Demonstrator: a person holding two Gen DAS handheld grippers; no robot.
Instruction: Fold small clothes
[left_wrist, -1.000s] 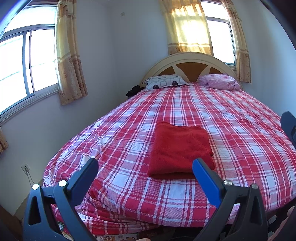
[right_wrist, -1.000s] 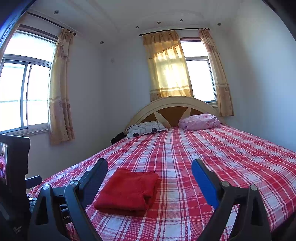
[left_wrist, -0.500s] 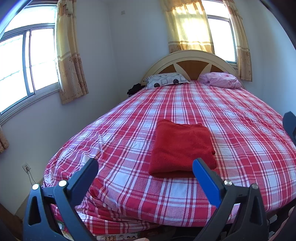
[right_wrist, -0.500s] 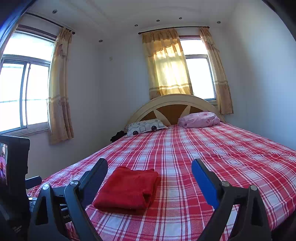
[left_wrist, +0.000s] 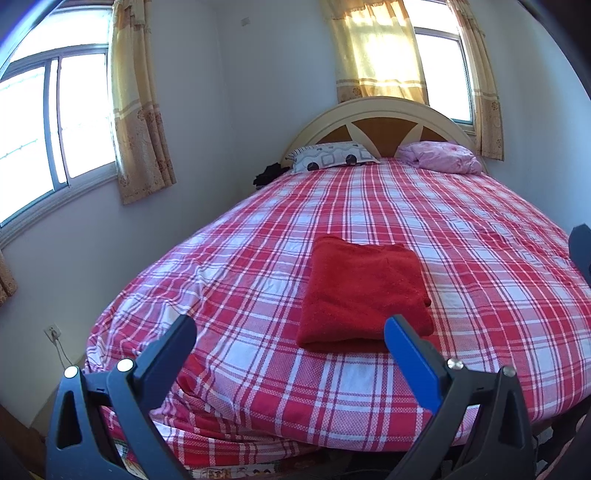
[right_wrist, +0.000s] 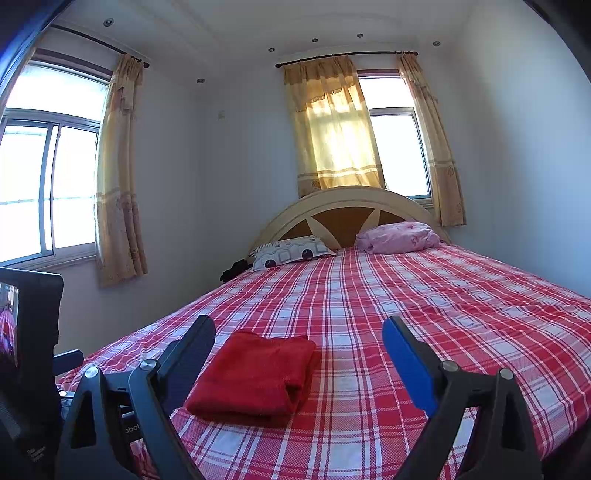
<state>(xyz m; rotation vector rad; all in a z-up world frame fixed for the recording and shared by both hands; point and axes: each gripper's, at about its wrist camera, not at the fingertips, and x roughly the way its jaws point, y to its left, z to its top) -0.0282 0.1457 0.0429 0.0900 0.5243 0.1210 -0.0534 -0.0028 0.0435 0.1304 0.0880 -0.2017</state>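
Grippers both hang spread wide over the foot of the bed (left_wrist: 480, 258), gripping nothing and touching nothing. The left gripper (left_wrist: 288, 336) frames the near edge of a folded red garment (left_wrist: 364, 291) between its dark finger and its blue finger. The right gripper (right_wrist: 299, 339) sits to the garment's right, so the garment (right_wrist: 255, 373) shows nearer its left finger.

Only the left wrist view shows a wall socket (left_wrist: 53, 332) low on the wall left of the bed. Only the right wrist view shows the ceiling, the curtain rod (right_wrist: 347, 55) and the back of the left gripper's black housing (right_wrist: 33, 332).

The garment lies flat on the red plaid sheet near the foot of the bed, a neat rectangle with stacked layers at its near edge. Two pillows rest at the headboard (left_wrist: 376, 122), well beyond the garment.
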